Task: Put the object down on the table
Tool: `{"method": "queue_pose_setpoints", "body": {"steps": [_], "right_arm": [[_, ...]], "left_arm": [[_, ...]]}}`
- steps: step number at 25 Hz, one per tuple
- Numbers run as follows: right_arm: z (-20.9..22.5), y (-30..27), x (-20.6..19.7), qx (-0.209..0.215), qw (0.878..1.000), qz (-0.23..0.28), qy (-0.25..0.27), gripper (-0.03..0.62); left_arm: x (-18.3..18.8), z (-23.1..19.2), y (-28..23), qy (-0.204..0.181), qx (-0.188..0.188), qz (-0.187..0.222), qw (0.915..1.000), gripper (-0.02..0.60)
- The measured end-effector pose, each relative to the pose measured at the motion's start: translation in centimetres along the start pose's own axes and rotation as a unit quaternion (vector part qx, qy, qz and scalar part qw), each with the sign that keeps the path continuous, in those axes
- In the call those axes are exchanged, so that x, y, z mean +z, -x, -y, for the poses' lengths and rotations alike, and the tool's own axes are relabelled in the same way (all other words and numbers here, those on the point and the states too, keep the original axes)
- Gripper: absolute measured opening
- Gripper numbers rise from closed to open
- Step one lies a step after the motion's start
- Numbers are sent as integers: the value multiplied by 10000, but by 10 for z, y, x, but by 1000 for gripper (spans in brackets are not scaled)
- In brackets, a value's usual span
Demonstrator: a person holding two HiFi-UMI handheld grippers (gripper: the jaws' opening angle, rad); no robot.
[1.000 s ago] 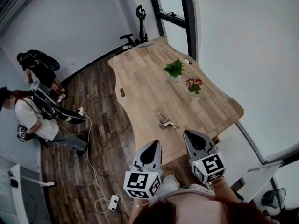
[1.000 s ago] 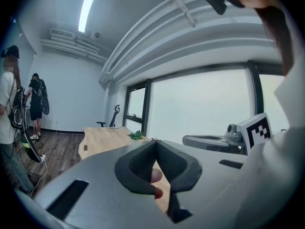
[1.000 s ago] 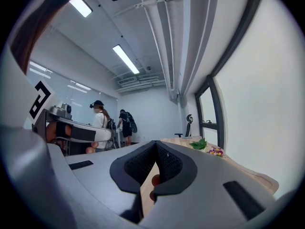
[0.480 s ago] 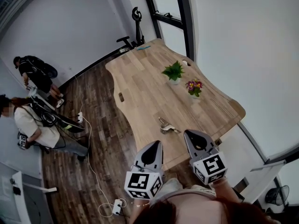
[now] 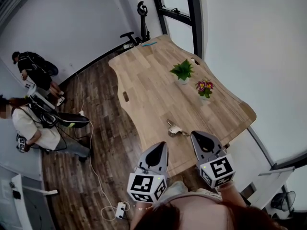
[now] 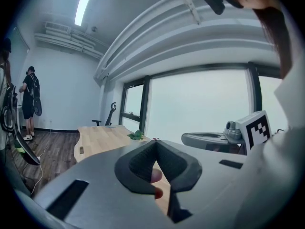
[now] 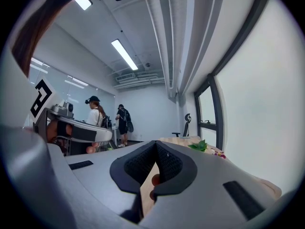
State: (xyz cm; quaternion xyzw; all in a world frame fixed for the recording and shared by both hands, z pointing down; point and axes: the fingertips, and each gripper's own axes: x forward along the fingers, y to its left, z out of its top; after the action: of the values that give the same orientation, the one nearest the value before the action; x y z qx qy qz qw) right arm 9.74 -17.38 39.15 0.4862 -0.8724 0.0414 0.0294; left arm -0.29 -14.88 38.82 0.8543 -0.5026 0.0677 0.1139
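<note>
On the counter (image 5: 144,87), close to its near edge: 1 small metallic object (image 5: 175,129), lying flat with nothing touching it. 2 grippers: left gripper (image 5: 159,147) and right gripper (image 5: 196,137), tips at that near edge in the head view. The object sits just beyond and between them, apart from both. Both gripper views show jaws together at the tips with nothing clamped. Further along the counter are 2 potted plants, green plant (image 5: 183,71) and flowering plant (image 5: 205,86), near each other and well apart from the object. 1 blue item (image 5: 149,44) at the far end, too small to identify. 2 people off to the left, person one (image 5: 34,72) and person two (image 5: 28,126).
</note>
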Motion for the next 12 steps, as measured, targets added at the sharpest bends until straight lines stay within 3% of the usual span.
{"method": "queue_pose_setpoints", "body": {"steps": [12], "right_arm": [[-6, -23, -3, -27, 9999, -105, 67, 0]], "left_arm": [[0, -22, -12, 78, -108, -14, 9999, 2]]}}
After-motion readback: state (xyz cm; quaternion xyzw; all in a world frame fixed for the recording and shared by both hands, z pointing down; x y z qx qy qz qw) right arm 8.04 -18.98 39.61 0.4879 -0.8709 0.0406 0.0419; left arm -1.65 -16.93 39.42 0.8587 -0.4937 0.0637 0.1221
